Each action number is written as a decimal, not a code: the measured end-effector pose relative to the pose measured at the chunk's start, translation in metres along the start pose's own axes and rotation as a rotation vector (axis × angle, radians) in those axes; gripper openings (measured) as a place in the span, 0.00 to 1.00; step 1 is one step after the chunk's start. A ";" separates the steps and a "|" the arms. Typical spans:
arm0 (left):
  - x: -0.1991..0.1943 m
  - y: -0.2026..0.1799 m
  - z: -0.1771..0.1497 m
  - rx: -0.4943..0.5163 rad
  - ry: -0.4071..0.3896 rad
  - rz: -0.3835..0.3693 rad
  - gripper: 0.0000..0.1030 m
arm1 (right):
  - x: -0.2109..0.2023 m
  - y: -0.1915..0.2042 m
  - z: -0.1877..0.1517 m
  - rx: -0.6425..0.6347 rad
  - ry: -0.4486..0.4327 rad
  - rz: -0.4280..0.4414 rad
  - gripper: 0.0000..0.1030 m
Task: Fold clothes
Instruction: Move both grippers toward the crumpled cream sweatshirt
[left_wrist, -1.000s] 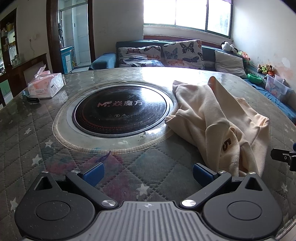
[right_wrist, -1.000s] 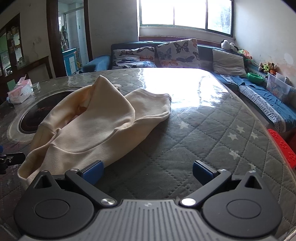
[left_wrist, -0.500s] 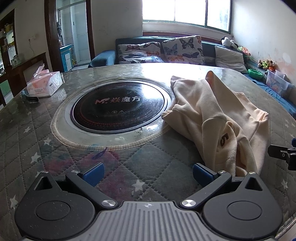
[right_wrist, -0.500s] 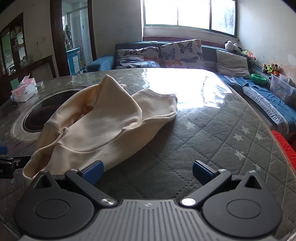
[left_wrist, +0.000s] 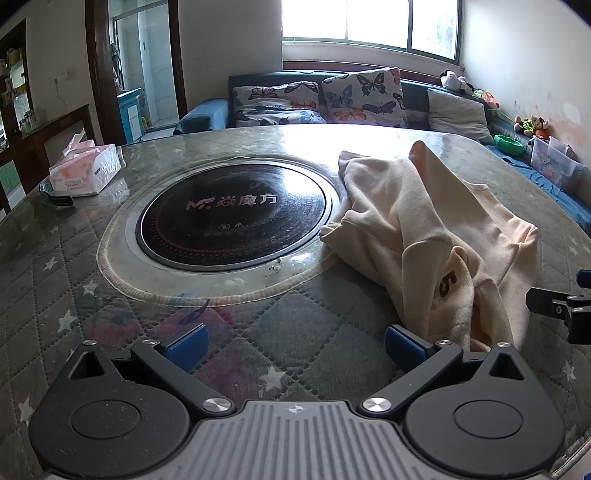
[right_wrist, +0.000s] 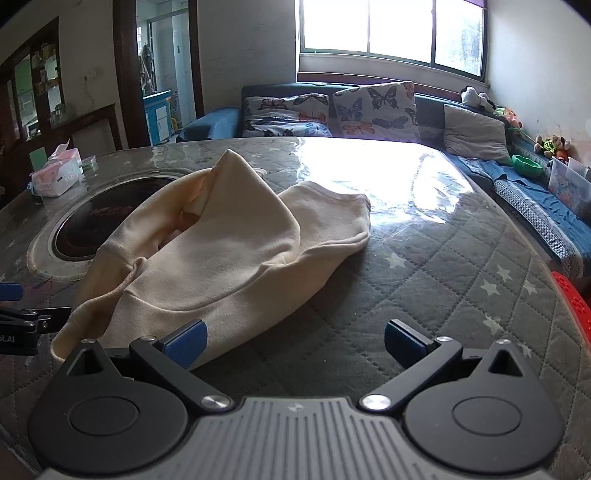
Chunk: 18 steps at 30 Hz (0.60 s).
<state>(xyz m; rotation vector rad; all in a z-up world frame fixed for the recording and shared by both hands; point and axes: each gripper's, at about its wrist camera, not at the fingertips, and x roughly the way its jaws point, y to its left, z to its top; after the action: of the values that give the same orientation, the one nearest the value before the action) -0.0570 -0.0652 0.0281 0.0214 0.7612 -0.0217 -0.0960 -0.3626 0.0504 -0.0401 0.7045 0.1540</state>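
At the far left of the tabletop (left_wrist: 55, 266) a tissue box (left_wrist: 86, 170) is seen, with a round black cooktop (left_wrist: 232, 218) set into the middle. The left tool (left_wrist: 293, 343) is held wide over bare quilted cover, gripping nothing. The cream sweatshirt (left_wrist: 417, 229) lies crumpled to its right, its length running from near to far. The right tool (right_wrist: 293, 341) is likewise spread wide and empty, its left finger (right_wrist: 186, 341) just at the sweatshirt's near hem, so the right hand is judged nearer.
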 end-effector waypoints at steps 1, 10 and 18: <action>0.001 0.000 0.000 -0.001 0.001 0.000 1.00 | 0.000 0.000 0.000 -0.002 -0.001 0.001 1.00; 0.005 0.001 0.008 0.002 0.004 -0.009 1.00 | 0.006 0.002 0.012 -0.021 -0.007 0.019 1.00; 0.004 0.003 0.027 0.001 -0.036 -0.017 1.00 | 0.012 0.000 0.029 -0.039 -0.028 0.039 1.00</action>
<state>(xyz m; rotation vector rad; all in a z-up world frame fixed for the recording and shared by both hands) -0.0354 -0.0633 0.0445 0.0150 0.7254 -0.0385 -0.0683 -0.3581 0.0648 -0.0616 0.6749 0.2059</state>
